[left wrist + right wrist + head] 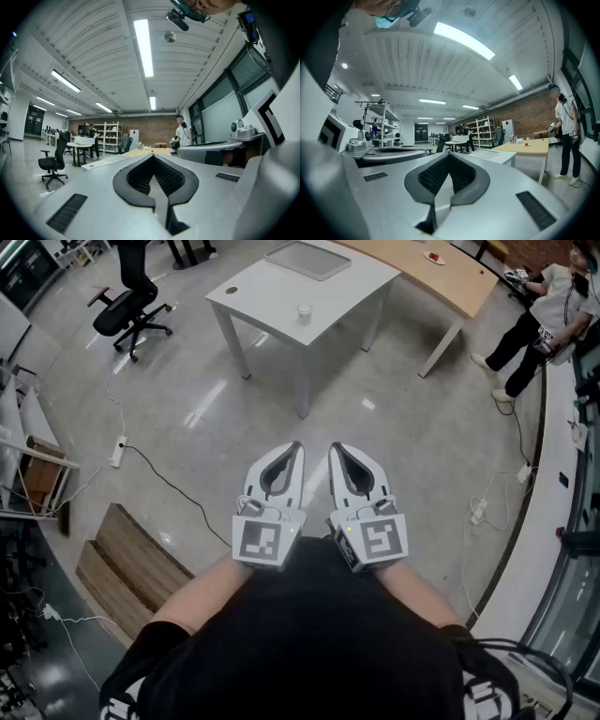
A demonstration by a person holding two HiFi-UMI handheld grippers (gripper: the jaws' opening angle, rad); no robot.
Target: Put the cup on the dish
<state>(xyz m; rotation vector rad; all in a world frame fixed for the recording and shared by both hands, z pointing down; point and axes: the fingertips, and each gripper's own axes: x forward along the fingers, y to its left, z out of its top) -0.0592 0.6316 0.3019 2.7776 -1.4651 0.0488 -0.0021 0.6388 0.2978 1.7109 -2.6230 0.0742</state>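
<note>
An office chair (pixel 131 306) stands far left on the concrete floor (pixel 394 427). Nearer the person, a power strip (pixel 119 451) trails its cable beside stacked wooden boards (pixel 122 563). In the middle stands a white desk (pixel 272 296). It carries a flat grey tray (pixel 307 259) at its far side and the cup (pixel 304 311), a small pale one, upright near the front edge and apart from the tray. A long wooden desk (pixel 441 273) runs to the right, and a person (pixel 539 329) stands at the far right.

The cup lies well ahead of both tongs, with open floor between them. The left tongs (pixel 294 448) and the right tongs (pixel 336 448) sit side by side, just apart, close in front of the person's body and held level, tips pointing toward the white desk. In the left gripper view the left tongs (pixel 152 157) are clenched on nothing. In the right gripper view the right tongs (pixel 448 155) are likewise clenched and empty.
</note>
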